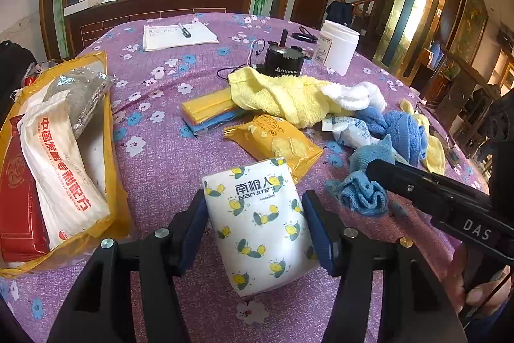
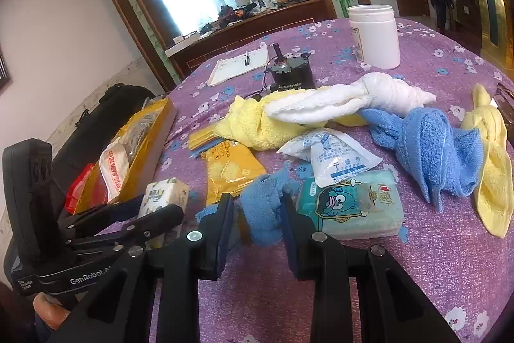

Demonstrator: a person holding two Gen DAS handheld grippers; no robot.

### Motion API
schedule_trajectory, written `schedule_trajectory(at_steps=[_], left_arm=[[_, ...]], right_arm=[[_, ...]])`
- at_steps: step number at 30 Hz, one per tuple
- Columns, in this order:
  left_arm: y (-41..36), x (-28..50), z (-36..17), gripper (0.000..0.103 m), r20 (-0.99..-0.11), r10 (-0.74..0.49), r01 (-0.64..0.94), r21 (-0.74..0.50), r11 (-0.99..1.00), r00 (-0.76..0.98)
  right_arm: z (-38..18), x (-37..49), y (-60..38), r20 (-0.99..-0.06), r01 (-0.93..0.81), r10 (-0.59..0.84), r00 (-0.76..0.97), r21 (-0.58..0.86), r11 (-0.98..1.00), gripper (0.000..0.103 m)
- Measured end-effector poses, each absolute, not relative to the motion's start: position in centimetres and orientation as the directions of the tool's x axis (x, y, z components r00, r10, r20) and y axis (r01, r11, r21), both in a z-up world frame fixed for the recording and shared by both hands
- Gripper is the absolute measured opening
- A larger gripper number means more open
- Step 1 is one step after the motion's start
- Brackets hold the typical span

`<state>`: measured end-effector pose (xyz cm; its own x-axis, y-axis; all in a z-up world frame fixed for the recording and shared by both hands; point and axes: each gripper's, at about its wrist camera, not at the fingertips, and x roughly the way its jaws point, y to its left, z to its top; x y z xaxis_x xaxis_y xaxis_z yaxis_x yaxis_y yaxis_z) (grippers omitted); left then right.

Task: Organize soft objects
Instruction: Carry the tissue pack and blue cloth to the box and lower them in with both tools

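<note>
My left gripper [image 1: 255, 224] is shut on a white tissue pack with lemon print [image 1: 260, 224], also seen in the right wrist view [image 2: 165, 193]. My right gripper [image 2: 257, 217] is shut on a small blue cloth [image 2: 261, 211], which also shows in the left wrist view [image 1: 361, 192]. A yellow towel [image 1: 282, 98], a white towel [image 2: 350, 98], a larger blue towel [image 2: 427, 147] and a second yellow towel [image 2: 491, 156] lie on the purple flowered tablecloth [image 1: 160, 156]. A green tissue pack [image 2: 353, 208] lies just right of my right gripper.
A yellow-edged clear bag [image 1: 61, 156] with packets sits at the left. A yellow cracker packet [image 1: 276, 140], a white sachet [image 2: 334, 159], coloured sheets [image 1: 208, 111], a black motor [image 1: 282, 60], a white jar [image 1: 337, 47] and a notepad with pen [image 1: 178, 36] are also on the table.
</note>
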<state>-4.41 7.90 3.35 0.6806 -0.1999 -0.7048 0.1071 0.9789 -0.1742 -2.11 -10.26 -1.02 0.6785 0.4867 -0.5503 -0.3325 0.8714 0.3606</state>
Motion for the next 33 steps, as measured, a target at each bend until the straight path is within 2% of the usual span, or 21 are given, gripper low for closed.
schedule_trajectory(at_steps=[8, 14, 19, 29, 33], left_arm=[[9.8, -5.3, 5.3, 0.058, -0.658, -0.227, 0.104, -0.221, 0.97, 0.718], [13.0, -6.4, 7.5, 0.059, -0.613, -0.233, 0.082, -0.265, 0.961, 0.755], [17.3, -6.9, 9.0, 0.059, -0.59, -0.176, 0.007, -0.277, 0.961, 0.788], [28.7, -3.8, 10.8, 0.059, -0.654, 0.032, -0.212, -0.198, 0.957, 0.756], [32.1, -0.5, 10.6, 0.059, -0.703, 0.032, -0.247, -0.206, 0.947, 0.71]], right_arm=[[1.4, -2.4, -9.0, -0.542, -0.357, 0.477, 0.692, 0.317, 0.879, 0.032], [3.4, -1.7, -6.8, -0.538, -0.404, 0.52, 0.664, 0.327, 0.854, 0.032], [5.2, -1.5, -2.9, -0.535, -0.485, 0.568, 0.626, 0.303, 0.82, 0.032], [6.4, 0.5, 8.1, -0.575, -0.643, 0.658, 0.486, 0.274, 0.715, 0.032], [6.2, 1.4, 11.8, -0.6, -0.68, 0.671, 0.436, 0.27, 0.682, 0.032]])
